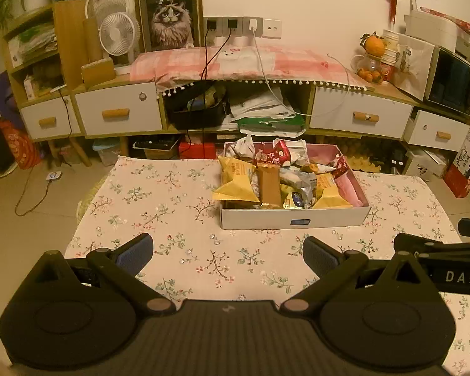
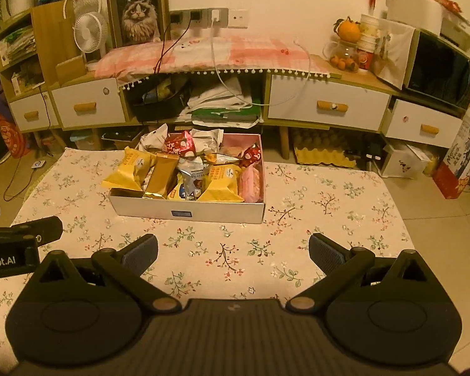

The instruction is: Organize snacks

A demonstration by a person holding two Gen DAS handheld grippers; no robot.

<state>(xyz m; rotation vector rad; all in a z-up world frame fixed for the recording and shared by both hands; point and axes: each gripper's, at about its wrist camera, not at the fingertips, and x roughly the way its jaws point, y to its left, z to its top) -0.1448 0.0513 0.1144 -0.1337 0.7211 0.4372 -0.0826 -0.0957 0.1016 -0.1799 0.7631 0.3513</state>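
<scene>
A white cardboard box (image 1: 293, 217) (image 2: 188, 211) stands on the floral tablecloth, heaped with wrapped snacks: yellow packets (image 1: 236, 185) (image 2: 125, 172), a brown bar (image 1: 269, 185) (image 2: 163, 177), silver bags (image 1: 297, 181) and red wrappers (image 2: 178, 147). My left gripper (image 1: 228, 253) hovers open over the cloth, short of the box's near wall, holding nothing. My right gripper (image 2: 233, 252) is open too, at the same distance from the box, with nothing between its fingers. Each gripper's body shows at the edge of the other's view.
The low table (image 1: 178, 206) (image 2: 329, 206) carries only the box. Behind it runs a long cabinet (image 1: 119, 112) (image 2: 327, 106) with white drawers, fans, a cat picture and cables. Boxes and an egg tray (image 2: 324, 156) sit on the floor beyond the table.
</scene>
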